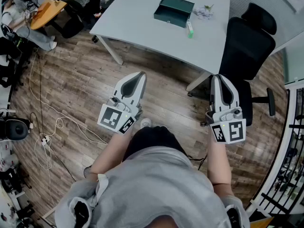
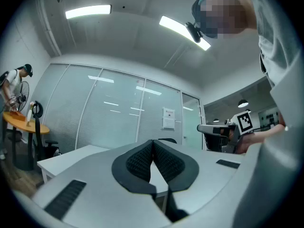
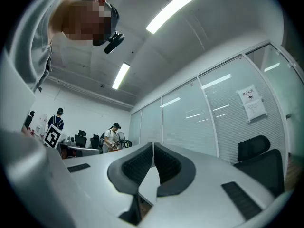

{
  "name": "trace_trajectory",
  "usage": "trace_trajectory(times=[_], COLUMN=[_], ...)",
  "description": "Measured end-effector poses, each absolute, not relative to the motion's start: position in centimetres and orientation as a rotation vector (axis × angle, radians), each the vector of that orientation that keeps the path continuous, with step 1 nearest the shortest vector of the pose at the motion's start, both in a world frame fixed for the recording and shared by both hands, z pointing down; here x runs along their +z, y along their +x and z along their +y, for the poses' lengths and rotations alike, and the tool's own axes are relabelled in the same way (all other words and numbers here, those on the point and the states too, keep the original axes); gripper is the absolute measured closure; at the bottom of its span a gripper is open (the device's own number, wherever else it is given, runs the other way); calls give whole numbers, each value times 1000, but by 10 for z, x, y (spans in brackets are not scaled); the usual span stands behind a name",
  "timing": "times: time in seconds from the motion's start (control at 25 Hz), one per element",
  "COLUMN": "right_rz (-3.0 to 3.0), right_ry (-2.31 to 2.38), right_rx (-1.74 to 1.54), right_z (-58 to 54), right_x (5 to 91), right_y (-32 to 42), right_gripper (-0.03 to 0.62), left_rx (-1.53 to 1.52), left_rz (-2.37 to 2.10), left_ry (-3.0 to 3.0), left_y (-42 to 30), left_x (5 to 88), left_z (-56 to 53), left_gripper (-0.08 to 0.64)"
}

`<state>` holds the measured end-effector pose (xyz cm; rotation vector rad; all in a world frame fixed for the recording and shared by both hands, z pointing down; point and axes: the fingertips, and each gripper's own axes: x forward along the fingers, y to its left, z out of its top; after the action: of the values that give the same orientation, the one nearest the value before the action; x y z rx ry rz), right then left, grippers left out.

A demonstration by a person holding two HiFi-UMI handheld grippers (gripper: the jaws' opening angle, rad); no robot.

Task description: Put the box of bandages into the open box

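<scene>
In the head view a dark green open box (image 1: 173,11) lies on the white table (image 1: 142,18) far ahead. A small green and white box of bandages (image 1: 190,29) lies just to its right, by the table's near edge. My left gripper (image 1: 140,75) and right gripper (image 1: 217,78) are held over the wooden floor, well short of the table, both pointing towards it. In the left gripper view the jaws (image 2: 153,142) meet at the tips with nothing between them. The right gripper's jaws (image 3: 153,145) are likewise shut and empty. Neither gripper view shows the two boxes.
A black office chair (image 1: 248,46) stands at the table's right, just ahead of my right gripper. A small crumpled thing (image 1: 205,11) lies on the table right of the open box. Cables (image 1: 45,127) trail on the floor at left. People stand by an orange round table (image 1: 52,4) at far left.
</scene>
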<state>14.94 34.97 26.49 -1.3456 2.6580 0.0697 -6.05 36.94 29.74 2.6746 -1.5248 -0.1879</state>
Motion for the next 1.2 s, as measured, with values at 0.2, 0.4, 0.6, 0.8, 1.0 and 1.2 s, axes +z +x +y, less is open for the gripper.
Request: trace_trajectory(times=[0.2,0.4,0.6,0.8,1.0,1.2], right_rz=[2641,2631,2592,2568,2574,2579], right_ry=[-1327,-1289,-1234,-1242,-1262,-1317], right_rx=[89,85,23,24,20,37], right_z=[359,371,364,345,299,226], right_x=[262,258,251,252,256,259], right_y=[144,141,139,135,126,112], right_gripper=[541,541,540,538,538,538], left_rx=[-150,-124,-101,-99,-123,-161], left_rz=[-1536,-1511,-1524,-1543,-1540,-1505], left_ry=[2735,2762,2776,2767,2746,2764], left_y=[-53,-41,-43,-59,-76,-93], left_x=[295,295,290,294,302,305], left_z=[382,395,391,371,316,236], left_gripper=[541,541,541,540,540,541])
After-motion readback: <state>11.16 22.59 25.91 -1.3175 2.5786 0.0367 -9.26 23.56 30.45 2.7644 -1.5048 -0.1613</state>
